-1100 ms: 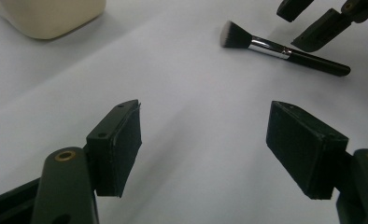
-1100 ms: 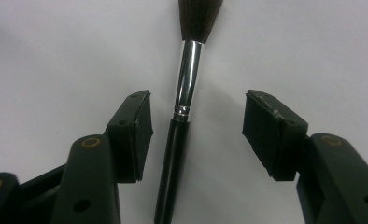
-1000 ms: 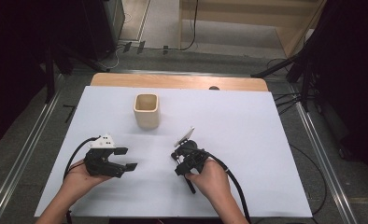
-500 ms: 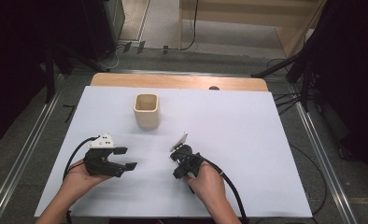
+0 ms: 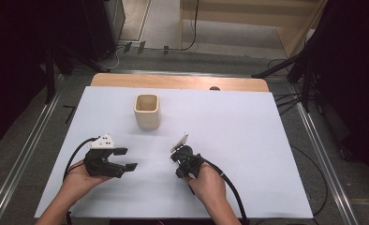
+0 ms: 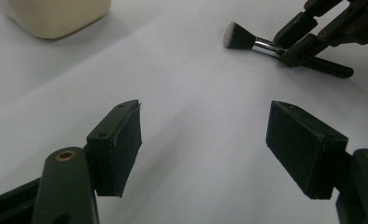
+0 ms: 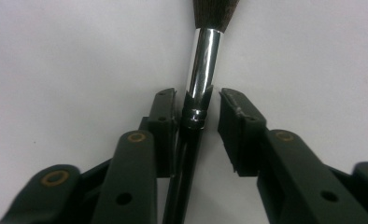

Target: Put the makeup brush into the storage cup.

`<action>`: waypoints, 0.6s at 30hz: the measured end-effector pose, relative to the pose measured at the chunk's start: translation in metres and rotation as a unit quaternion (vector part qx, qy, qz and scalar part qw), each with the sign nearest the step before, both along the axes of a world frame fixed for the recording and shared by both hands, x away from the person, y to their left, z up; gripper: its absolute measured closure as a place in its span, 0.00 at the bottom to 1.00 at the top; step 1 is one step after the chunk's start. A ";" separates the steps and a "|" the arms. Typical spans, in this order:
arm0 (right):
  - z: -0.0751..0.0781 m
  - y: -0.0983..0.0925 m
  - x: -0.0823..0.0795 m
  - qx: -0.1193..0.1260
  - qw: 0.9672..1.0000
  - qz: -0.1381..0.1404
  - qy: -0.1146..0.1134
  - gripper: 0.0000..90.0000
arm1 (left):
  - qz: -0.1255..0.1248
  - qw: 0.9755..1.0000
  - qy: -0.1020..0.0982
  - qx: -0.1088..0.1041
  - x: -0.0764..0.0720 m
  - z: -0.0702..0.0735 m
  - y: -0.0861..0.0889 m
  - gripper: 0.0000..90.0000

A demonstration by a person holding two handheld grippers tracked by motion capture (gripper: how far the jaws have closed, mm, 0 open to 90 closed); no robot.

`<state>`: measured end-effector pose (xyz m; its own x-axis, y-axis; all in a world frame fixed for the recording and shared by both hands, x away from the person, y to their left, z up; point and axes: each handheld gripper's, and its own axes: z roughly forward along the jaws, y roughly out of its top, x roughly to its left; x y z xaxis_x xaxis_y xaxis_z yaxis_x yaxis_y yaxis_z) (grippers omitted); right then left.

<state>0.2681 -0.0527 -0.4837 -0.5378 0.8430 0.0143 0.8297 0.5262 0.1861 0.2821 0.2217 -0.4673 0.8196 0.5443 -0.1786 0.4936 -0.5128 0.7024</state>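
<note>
High view: cream cup [image 5: 147, 111] stands apart from brush [image 5: 179, 142], nothing between.

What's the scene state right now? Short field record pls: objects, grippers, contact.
surface: white table
brush: makeup brush lying flat, bristles pointing away from the right gripper
cup: cream cup upright, apart from the brush
right gripper: jaws have just been closing, brush handle between them; left pad touches, small gap at the right pad
left gripper: open, nothing between the jaws, low over the table
</note>
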 end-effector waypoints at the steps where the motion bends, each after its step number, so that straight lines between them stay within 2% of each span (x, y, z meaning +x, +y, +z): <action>1: 0.000 0.000 0.000 0.001 1.000 0.000 0.000 0.82 | 0.000 1.000 0.000 0.000 0.000 0.000 0.000 0.31; 11: 0.000 0.000 0.000 0.003 1.000 -0.002 0.001 0.87 | -0.001 1.000 0.001 0.000 0.000 0.000 -0.001 0.31; 18: 0.001 -0.004 0.003 0.019 1.000 -0.005 0.014 0.88 | 0.000 1.000 0.001 -0.001 0.000 0.000 0.000 0.31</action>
